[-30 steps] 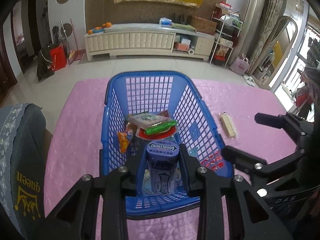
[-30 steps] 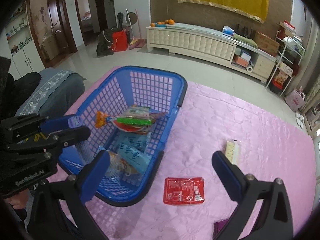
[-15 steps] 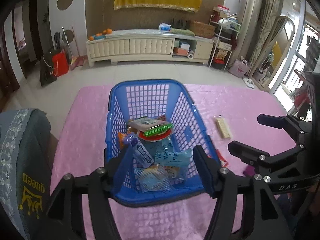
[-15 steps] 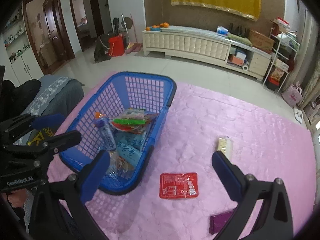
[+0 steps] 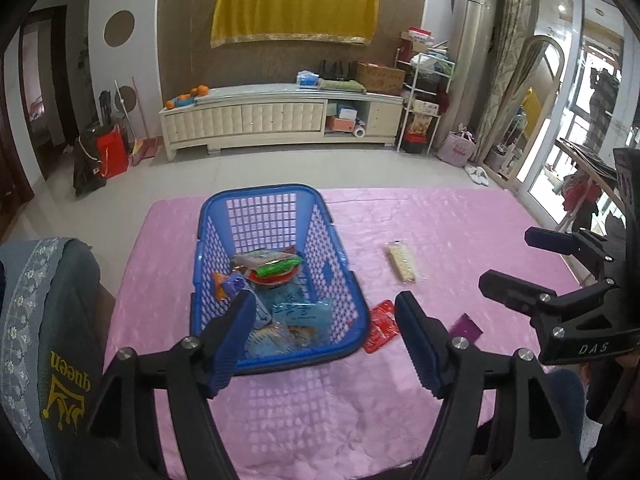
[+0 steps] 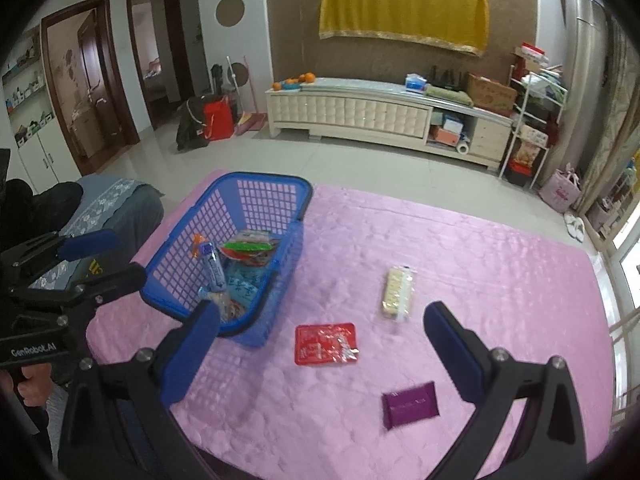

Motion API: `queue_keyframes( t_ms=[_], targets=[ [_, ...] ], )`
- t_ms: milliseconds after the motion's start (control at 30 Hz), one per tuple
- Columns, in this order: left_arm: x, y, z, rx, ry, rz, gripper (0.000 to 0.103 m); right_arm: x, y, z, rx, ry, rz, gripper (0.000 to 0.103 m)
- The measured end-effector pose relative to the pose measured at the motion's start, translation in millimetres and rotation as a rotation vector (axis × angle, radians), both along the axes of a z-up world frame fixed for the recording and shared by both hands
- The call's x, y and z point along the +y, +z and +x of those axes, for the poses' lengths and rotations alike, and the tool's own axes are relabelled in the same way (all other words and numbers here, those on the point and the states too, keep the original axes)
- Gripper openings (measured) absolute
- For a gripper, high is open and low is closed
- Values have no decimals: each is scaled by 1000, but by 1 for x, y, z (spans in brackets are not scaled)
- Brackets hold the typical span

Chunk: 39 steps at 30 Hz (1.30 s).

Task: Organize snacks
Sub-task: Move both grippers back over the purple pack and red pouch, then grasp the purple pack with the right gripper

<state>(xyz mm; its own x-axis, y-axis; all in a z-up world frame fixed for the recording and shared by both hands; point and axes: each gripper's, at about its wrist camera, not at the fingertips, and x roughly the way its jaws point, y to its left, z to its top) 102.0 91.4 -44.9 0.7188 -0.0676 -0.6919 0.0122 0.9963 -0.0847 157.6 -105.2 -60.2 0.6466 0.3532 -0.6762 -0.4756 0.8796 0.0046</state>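
A blue plastic basket (image 5: 340, 276) (image 6: 288, 204) stands on the pink cloth and holds several snack packs, with a blue gum bottle (image 6: 214, 268) leaning inside at its left. My left gripper (image 5: 324, 344) is open and empty, back from the basket's near rim. My right gripper (image 6: 320, 354) is open and empty above the cloth. On the cloth to the right of the basket lie a red packet (image 6: 325, 344) (image 5: 382, 326), a clear-wrapped cracker pack (image 6: 396, 292) (image 5: 404, 262) and a purple packet (image 6: 410, 403) (image 5: 464, 328).
A grey cushioned chair (image 5: 44, 320) stands at the left of the table. The pink cloth (image 6: 460, 248) reaches the table's edges. A white TV cabinet (image 5: 276, 120) stands across the room.
My left gripper let go of the gum bottle into the basket, opened and drew back and up. My right gripper also pulled back, and the purple packet has come into view.
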Motion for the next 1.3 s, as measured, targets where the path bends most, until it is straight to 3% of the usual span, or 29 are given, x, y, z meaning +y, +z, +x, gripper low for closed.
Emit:
queue_keyframes(
  t_ms=[167,533,767,1000,1300],
  targets=[
    [-23,-3,-7,-12,-20,15,79,-23,-3,-7,8,-22,4,103],
    [-70,-37,-2,58,-62,17,79,-69,-37,-6,75,-50,-27,103],
    [-90,-71,7,134,-65,8,79,-88,-79,6,161,-29,-67,103],
    [-106,-114,13,227,-56,8,79,-91,-143,23,301,22,-106,103],
    [-122,-162,28,331,-33,-27,79,-90,-190,51,343,78,-177,103]
  ],
)
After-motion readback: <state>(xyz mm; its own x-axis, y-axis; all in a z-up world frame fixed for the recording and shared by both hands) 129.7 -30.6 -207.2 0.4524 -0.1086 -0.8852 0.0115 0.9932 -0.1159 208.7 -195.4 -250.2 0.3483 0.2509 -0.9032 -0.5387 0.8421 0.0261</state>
